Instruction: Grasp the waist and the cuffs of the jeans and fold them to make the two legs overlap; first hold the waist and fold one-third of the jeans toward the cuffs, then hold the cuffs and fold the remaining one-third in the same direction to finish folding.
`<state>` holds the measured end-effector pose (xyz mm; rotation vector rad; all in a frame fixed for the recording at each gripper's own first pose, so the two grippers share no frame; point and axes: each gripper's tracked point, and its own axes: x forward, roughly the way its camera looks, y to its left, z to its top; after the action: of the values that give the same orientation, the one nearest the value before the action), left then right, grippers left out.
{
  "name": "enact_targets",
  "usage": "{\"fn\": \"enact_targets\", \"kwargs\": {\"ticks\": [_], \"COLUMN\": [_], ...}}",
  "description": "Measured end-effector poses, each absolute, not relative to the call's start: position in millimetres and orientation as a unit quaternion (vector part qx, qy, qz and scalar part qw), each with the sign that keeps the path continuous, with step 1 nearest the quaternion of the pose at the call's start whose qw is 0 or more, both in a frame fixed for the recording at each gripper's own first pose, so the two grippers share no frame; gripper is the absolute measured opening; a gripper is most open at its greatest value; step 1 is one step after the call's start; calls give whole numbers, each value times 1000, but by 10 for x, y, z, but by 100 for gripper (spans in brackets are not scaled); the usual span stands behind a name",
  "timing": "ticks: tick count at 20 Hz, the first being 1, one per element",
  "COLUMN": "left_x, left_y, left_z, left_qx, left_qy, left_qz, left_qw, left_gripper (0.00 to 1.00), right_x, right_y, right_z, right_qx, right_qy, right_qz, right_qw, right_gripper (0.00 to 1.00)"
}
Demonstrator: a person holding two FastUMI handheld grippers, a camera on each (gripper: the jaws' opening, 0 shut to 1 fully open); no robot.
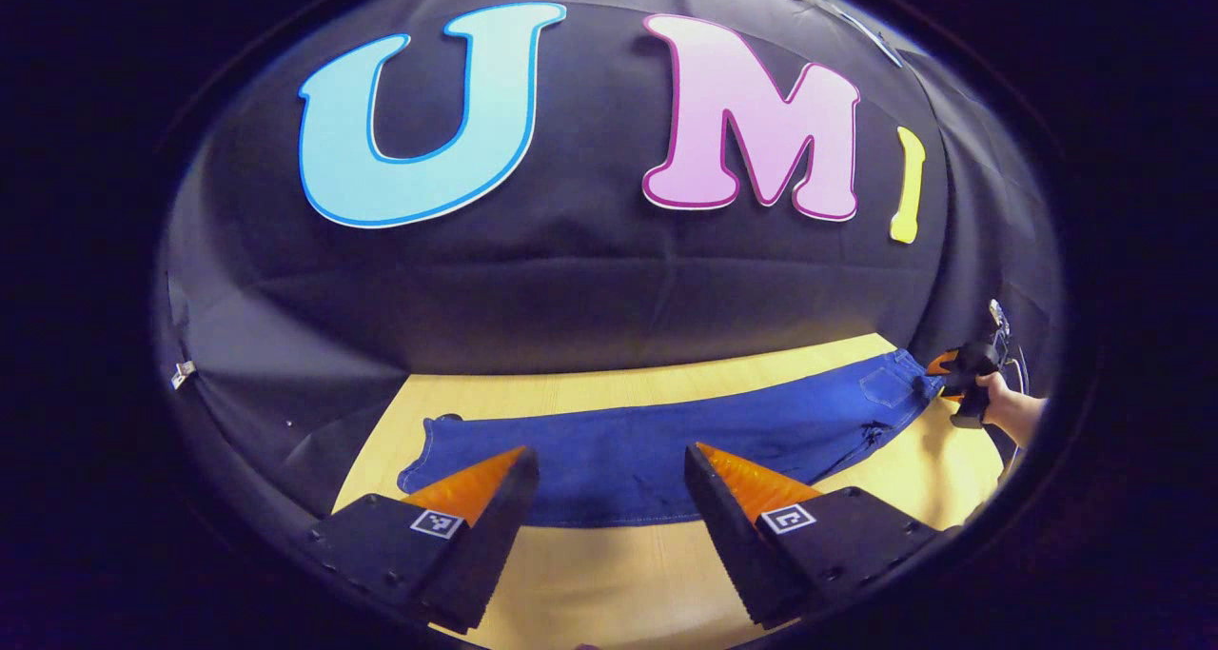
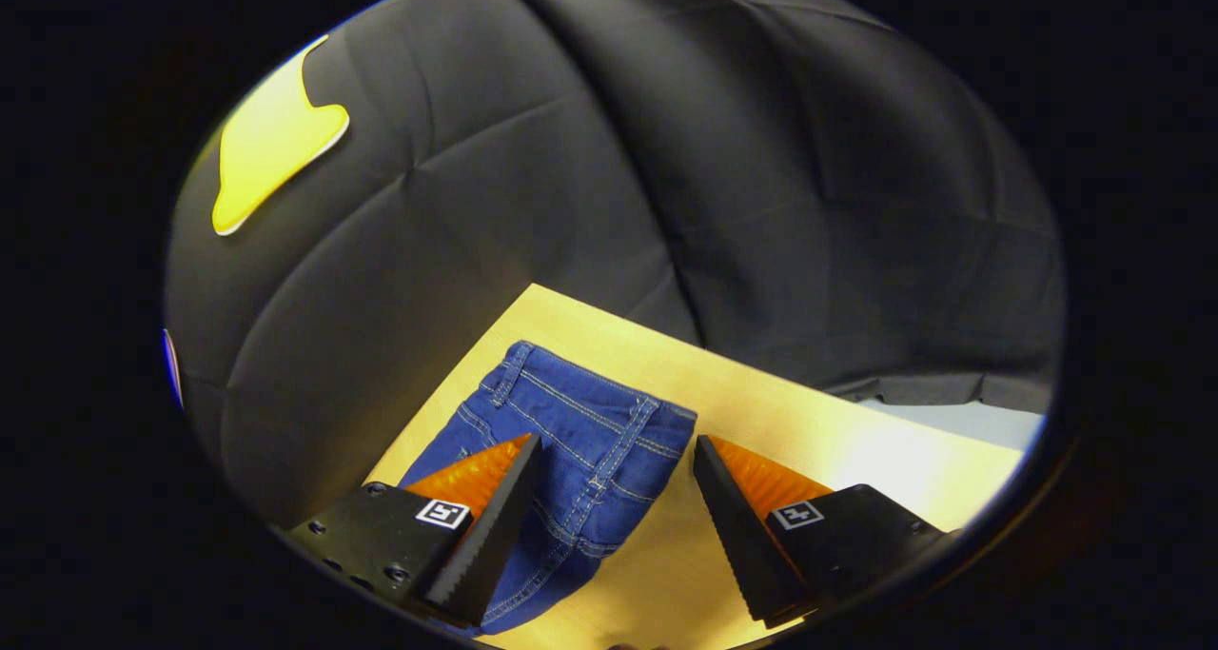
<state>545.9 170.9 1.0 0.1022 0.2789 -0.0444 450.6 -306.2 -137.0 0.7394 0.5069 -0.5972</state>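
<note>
While the blue jeans [image 1: 666,450] lie stretched flat across the pale wooden table [image 1: 609,574], both claws hang above them with nothing held. Seen from the left gripper view, the trousers run in one long band from left to right along the far half of the tabletop, close to the black cloth wall [image 1: 571,298]. Their cuff end lies at the left, with the waist and a stitched back pocket at the far right. The left gripper [image 1: 609,460] is released, its two fingers spread wide apart over the near hem of the leg, and I cannot tell whether the tips touch the denim. At the far right of that view a hand [image 1: 1013,412] holds the right gripper [image 1: 961,379] just beside the waist end.

From the right gripper view, the waist of the jeans [image 2: 580,431] points away toward the far wall, with belt loops and pale seam stitching plain to see. The right gripper [image 2: 618,450] is also released, its fingers wide. One finger [image 2: 485,507] sits over the denim near the seat. The other finger [image 2: 742,517] sits over bare table just beside the waistband edge. A lighter strip of surface [image 2: 961,420] shows beyond the table's far right edge, under the hanging cloth.
</note>
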Motion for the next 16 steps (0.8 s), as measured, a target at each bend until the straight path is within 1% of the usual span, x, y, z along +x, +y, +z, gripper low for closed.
{"fn": "enact_targets", "kwargs": {"ticks": [1,2,5,6,8,13,16], "left_x": [5461,5456,5425,5479,5492,5543,5549], "left_y": [1700,1673,1495,1384,1296,1131,999], "left_z": [33,47,60,35,20,17,5], "left_qx": [49,45,41,38,28,47,54], "left_qy": [137,135,136,139,139,142,142], "left_qz": [-21,-27,-48,-53,-59,-74,-87], "left_qw": [989,989,989,988,988,986,984], "left_gripper": [98,97,98,98,98,98,98], "right_x": [4515,4541,4654,4699,4673,4843,4831], "right_y": [-3153,-3169,-3150,-3115,-3069,-3083,-3087], "right_z": [-1374,-1441,-1412,-1424,-1455,-1486,-1421], "right_qx": [334,323,319,323,328,340,336], "right_qy": [232,229,209,204,217,184,169], "right_qz": [-302,-311,-305,-299,-290,-271,-256], "right_qw": [862,864,873,875,872,881,891], "right_gripper": [98,94,94,99,74,12,12]}}
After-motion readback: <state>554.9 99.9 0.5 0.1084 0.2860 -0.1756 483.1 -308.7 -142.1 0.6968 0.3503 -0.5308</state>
